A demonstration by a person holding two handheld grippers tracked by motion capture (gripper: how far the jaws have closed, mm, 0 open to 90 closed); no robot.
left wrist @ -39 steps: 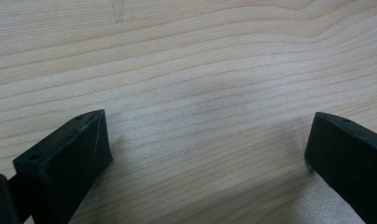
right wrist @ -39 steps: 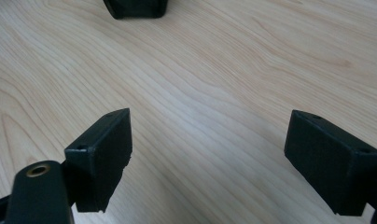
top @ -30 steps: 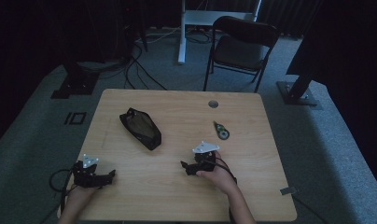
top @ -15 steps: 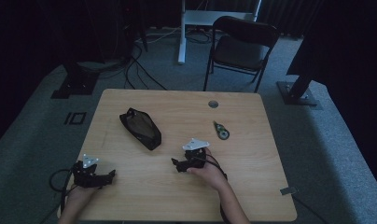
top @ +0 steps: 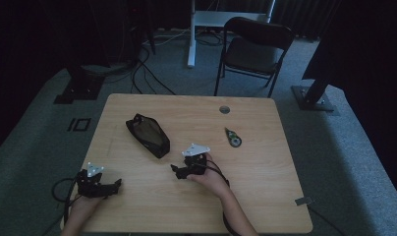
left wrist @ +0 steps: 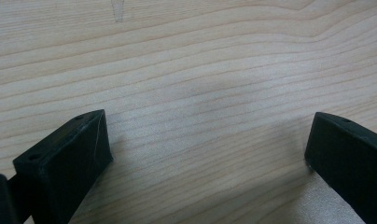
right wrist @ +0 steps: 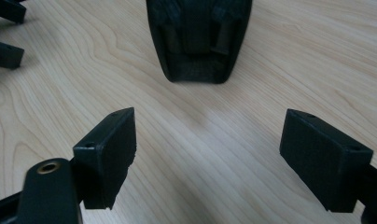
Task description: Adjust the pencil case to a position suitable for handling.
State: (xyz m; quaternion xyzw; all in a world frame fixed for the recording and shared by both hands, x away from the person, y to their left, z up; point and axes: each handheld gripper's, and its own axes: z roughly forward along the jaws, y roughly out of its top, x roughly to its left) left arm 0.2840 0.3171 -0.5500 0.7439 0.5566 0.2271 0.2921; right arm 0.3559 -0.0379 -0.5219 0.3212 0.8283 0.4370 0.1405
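Observation:
A black mesh pouch lies slantwise on the wooden table, left of centre. My right gripper rests low over the table just right of the pouch's near end, pointing left, jaws open and empty. In the right gripper view the pouch's end lies straight ahead, a short way beyond the gripper. My left gripper sits at the front left, open over bare wood. Its jaw tips appear at the right gripper view's top left.
A small dark green round object lies right of centre on the table. A cable hole sits near the far edge. A black folding chair stands beyond the table, with cables and stand bases on the carpet.
My right gripper has slid left across the table, closer to the pouch's near end. The left gripper has stayed in place.

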